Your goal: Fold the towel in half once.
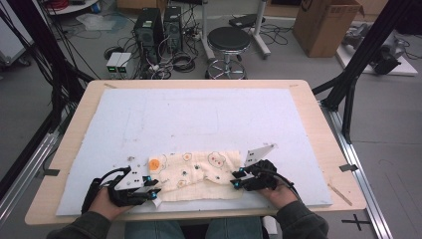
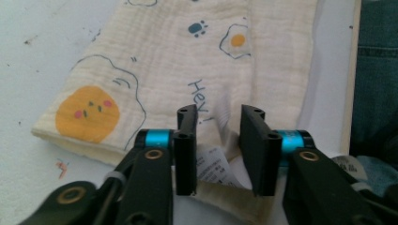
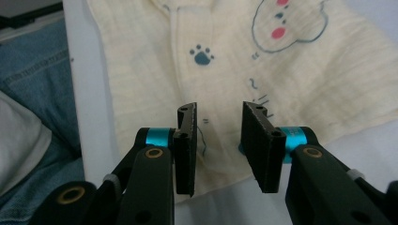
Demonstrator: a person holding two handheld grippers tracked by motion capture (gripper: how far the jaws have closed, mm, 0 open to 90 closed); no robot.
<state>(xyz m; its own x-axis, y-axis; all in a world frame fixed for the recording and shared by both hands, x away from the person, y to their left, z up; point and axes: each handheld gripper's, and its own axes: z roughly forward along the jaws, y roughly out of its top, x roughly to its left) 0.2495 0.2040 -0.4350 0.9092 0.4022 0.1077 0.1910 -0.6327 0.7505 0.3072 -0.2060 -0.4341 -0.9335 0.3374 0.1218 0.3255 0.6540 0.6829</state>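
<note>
We see a cream cloth (image 1: 199, 175) with fried-egg, paw and bear prints, folded flat on the white mat (image 1: 199, 119) near the table's front edge. Left gripper (image 1: 153, 190) at its left end, right gripper (image 1: 235, 180) at its right end, both with jaws spread over the edge, gripping nothing. Left gripper view adds a white care tag (image 2: 213, 164) and "Hey" lettering; right gripper view shows jeans (image 3: 37, 70).

Cream cloth (image 1: 199, 175) (fried eggs, navy paws, orange face); white mat (image 1: 199, 119).
</note>
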